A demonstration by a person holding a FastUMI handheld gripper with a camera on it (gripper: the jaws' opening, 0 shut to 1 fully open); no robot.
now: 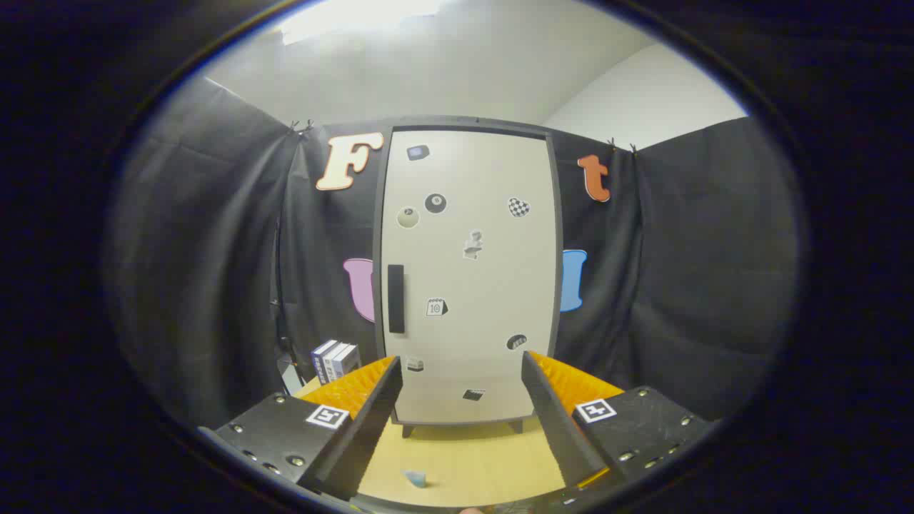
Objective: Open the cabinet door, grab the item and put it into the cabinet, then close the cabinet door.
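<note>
Fingers (463, 365) spread wide, holding nothing; closed cabinet door (468, 278) stands beyond them, boxes (334, 359) left.

Spread, empty tongs (460, 364) before closed cabinet (468, 278)

Small boxes (334, 359) standing left of cabinet, wooden tabletop (464, 457)

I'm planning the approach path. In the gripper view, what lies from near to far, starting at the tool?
Tool, fingers open and holding nothing → small pale object on the wooden table between the fingers → closed cabinet door with its dark handle.
</note>
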